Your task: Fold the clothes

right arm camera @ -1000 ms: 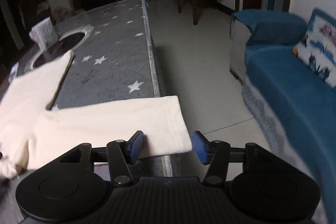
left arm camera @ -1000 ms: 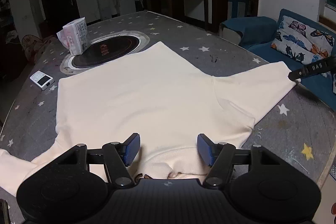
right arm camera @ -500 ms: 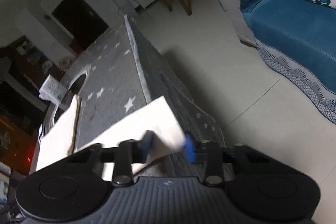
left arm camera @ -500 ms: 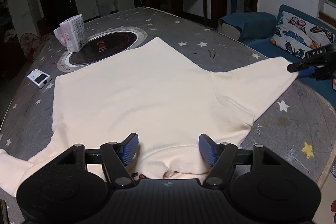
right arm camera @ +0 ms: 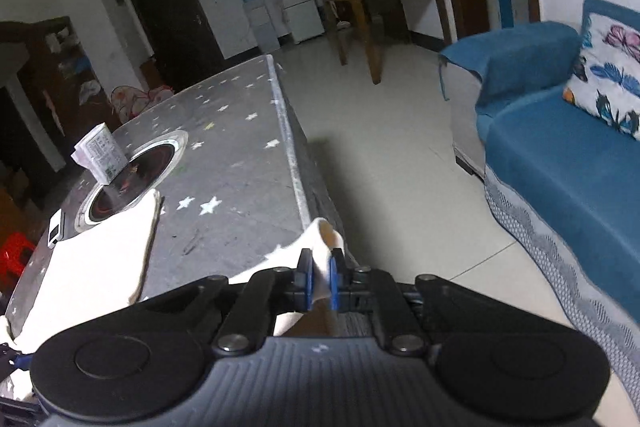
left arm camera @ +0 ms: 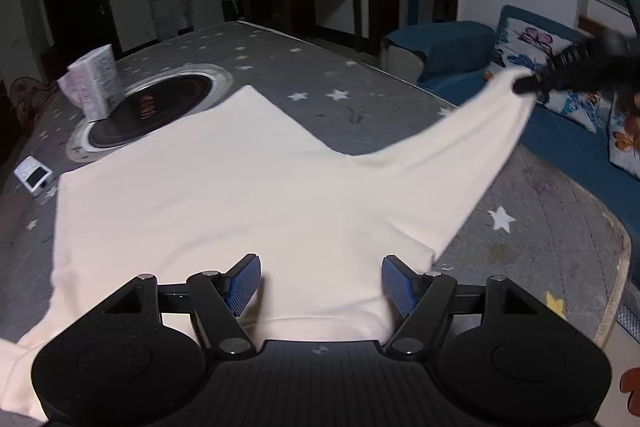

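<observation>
Left wrist view: a cream sweatshirt (left arm camera: pixel 224 195) is spread flat on the star-patterned table (left arm camera: pixel 532 227). The left gripper (left arm camera: pixel 320 285) is held above its collar edge, jaws opening, nothing pinched. To the right, the sleeve cuff (right arm camera: pixel 325 233) is lifted off the table, clamped between the closed pads of the right gripper (right arm camera: pixel 320 285).

Sweatshirt (left arm camera: pixel 224 195): cream cloth, soft, matt. Desk (left arm camera: pixel 360 99) cover: grey star-printed fabric, matt. Inset cooktop (left arm camera: pixel 148 107): glossy black glass, metal rim. Claw pads (left arm camera: pixel 242 285): blue ribbed plastic; housings matt black plastic. Sofa (right arm camera: pixel 560 163): blue woven cloth.
</observation>
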Tool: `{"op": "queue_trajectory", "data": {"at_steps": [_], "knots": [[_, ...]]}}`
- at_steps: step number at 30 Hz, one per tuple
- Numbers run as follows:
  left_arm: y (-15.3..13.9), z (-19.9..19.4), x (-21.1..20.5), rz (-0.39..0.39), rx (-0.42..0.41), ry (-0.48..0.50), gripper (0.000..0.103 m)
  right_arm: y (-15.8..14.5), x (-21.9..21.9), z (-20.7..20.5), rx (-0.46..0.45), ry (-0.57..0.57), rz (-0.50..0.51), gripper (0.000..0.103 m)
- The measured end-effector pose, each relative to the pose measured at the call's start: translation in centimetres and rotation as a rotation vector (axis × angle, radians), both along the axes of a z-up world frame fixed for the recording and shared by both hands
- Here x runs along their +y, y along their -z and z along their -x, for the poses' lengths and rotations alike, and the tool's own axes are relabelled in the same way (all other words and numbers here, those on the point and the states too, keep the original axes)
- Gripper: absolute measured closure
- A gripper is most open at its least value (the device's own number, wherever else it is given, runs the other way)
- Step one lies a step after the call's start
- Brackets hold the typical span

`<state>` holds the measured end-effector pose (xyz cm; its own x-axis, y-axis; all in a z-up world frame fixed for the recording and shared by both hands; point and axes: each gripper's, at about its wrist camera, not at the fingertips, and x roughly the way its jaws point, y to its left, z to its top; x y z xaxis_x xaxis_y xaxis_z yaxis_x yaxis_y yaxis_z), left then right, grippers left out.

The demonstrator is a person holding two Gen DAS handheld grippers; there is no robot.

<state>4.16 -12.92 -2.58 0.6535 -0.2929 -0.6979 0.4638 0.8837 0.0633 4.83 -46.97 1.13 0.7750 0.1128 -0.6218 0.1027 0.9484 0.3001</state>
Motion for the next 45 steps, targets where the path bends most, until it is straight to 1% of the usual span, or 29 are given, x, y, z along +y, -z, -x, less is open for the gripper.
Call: {"op": "queue_trajectory", "data": {"at_steps": [2,5,9,11,14,18,23,26,29,34,36,38,40,45], "knots": [[0.3,0.1,-0.5,-0.01,0.002,0.015,0.033,-1.1,0.4,-0.2,-0.012,-0.01,-0.003,0.096],[0.6,0.2,-0.7,-0.02,-0.01,0.026,0.033,-3.2,1.4,-0.3,-0.03,-0.062,-0.016,0.096],[0.0,0.7,0.4,0.017,0.004,0.021,0.032,-6.4,4.4,-0.3,-0.066,-0.158,-0.004,0.096],[-0.6,1.4,1.6,0.036,-0.007,0.014,0.03,-8.1,6.1,-0.2,-0.083,-0.209,0.003,0.096],[-1.6,2.4,4.1,0.051,-0.035,-0.029,0.027,-9.9,9.6,-0.4,-0.096,-0.293,0.018,0.096],[-2.6,3.6,7.6,0.062,-0.068,-0.098,0.026,-10.7,15.4,-0.7,-0.095,-0.422,0.064,0.096],[-2.9,4.6,12.2,0.082,-0.08,-0.214,0.026,-9.6,22.2,-1.3,-0.069,-0.555,0.075,0.096],[-2.8,5.3,14.6,0.092,-0.077,-0.281,0.026,-7.8,26.2,-1.6,-0.032,-0.63,0.094,0.096],[-2.5,5.7,16.8,0.108,-0.06,-0.337,0.026,-5.7,29.6,-1.8,0.013,-0.694,0.084,0.096],[-2.2,6.4,18.6,0.122,-0.049,-0.387,0.026,-2.2,34.1,-1.6,0.089,-0.78,0.092,0.095],[-2.1,6.4,18.6,0.126,-0.047,-0.394,0.026,-1.5,34.7,-1.6,0.104,-0.798,0.082,0.095],[-2.1,6.4,18.8,0.132,-0.043,-0.399,0.026,-1.0,35.1,-1.6,0.116,-0.812,0.071,0.09],[-2.0,6.2,18.9,0.137,-0.036,-0.404,0.026,-0.5,35.5,-1.5,0.128,-0.826,0.059,0.08],[-1.9,5.5,18.2,0.152,-0.029,-0.385,0.026,-1.7,33.2,-1.6,0.096,-0.802,0.103,0.08]]}}
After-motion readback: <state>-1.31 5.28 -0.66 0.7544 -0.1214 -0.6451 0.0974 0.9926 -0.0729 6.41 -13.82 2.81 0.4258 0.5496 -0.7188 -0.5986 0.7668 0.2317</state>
